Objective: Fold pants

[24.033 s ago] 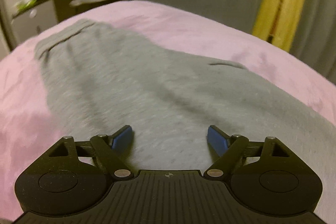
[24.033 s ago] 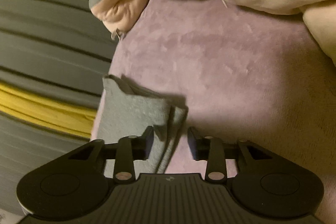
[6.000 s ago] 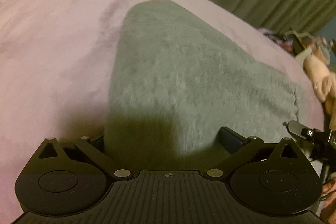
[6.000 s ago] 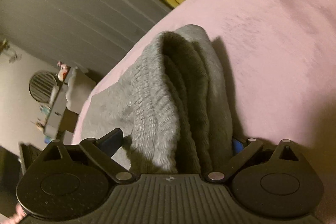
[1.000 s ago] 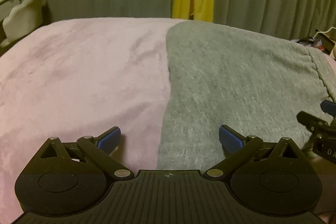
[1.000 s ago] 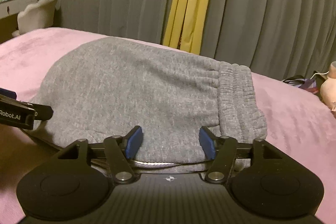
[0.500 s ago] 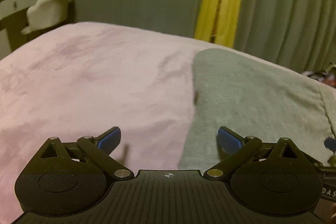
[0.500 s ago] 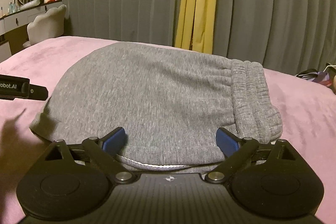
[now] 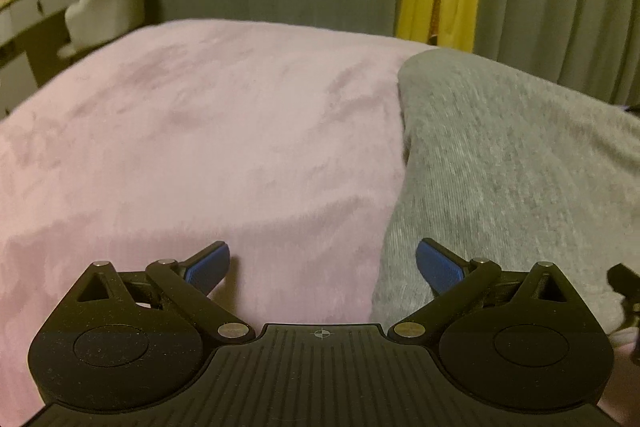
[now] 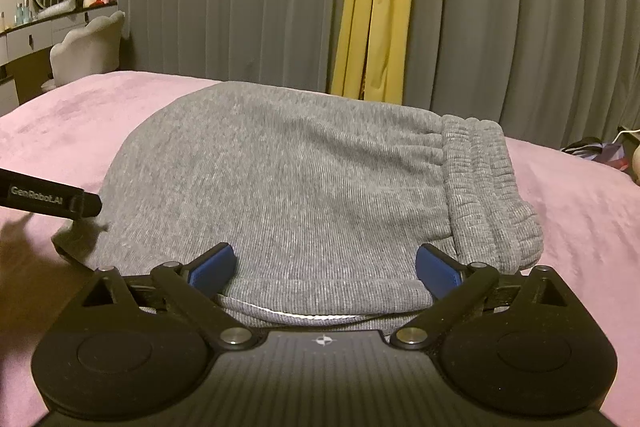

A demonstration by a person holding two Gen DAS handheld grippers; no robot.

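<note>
Pants point(image 10: 304, 187): grey knit, folded into a compact stack lying flat on the pink bedspread point(image 10: 580, 195), directly ahead of the right gripper point(image 10: 324, 267); the near folded edge sits between and just beyond its blue pads, with a white drawstring point(image 10: 308, 315) showing at that edge, close to the gripper body. Ribbed waistband point(image 10: 488, 187): several layers bunched at the stack's right side, ahead and to the right of the right gripper's right finger. From the left wrist view the same stack point(image 9: 512, 167) lies ahead and to the right of the left gripper point(image 9: 322, 263), its left edge running up just inside the right pad, the left pad over bare bedspread point(image 9: 192, 147). Right gripper: jaws have just been opening and now stand spread wide, pads clear of the cloth, nothing clamped. Left gripper: jaws spread wide, nothing between the pads but bedspread and the stack's edge; its black finger tip enters the right wrist view at far left, beside the stack's left corner. Background beyond both grippers: grey curtain point(image 10: 520, 7) with yellow panel point(image 10: 372, 7); pale chair point(image 10: 88, 43) and shelf at far left.
</note>
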